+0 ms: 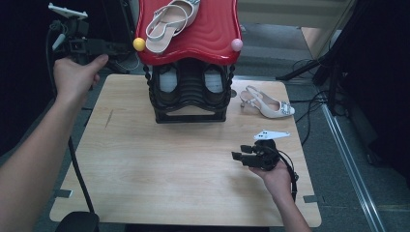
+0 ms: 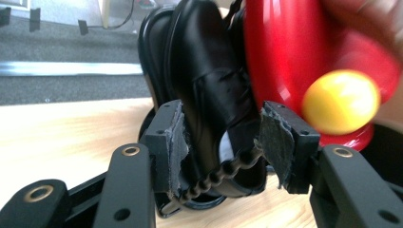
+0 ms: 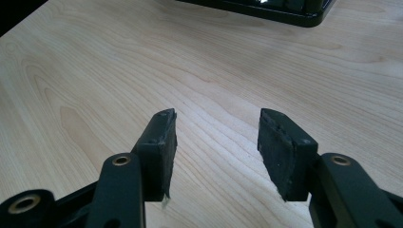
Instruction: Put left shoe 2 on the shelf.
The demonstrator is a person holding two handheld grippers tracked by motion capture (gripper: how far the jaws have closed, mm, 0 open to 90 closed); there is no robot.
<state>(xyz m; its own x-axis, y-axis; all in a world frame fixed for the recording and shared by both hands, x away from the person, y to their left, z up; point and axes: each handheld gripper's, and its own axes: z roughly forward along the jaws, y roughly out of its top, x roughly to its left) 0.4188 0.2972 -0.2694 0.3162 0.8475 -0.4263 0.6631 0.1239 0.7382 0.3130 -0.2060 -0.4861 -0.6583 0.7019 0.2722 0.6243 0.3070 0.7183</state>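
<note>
A shoe rack stands at the back of the wooden table (image 1: 169,169). Its red top shelf (image 1: 212,29) carries one pale slingback shoe (image 1: 169,21). A pair of black shoes (image 1: 169,82) sits on the lower black tier. A matching slingback (image 1: 268,104) lies on the table to the right of the rack. My left gripper (image 1: 121,48) is held high at the rack's left corner, by the yellow ball (image 1: 139,44). It is open (image 2: 221,128), with a black shoe (image 2: 204,61) and a beaded post (image 2: 223,168) beyond its jaws. My right gripper (image 1: 237,157) hovers open (image 3: 216,128) over bare wood.
A pink ball (image 1: 236,44) caps the rack's right corner. Cables and a black stand leg (image 1: 309,67) lie on the floor to the right, beside a metal floor strip (image 1: 348,164). A dark seat (image 1: 77,222) is at the table's near left corner.
</note>
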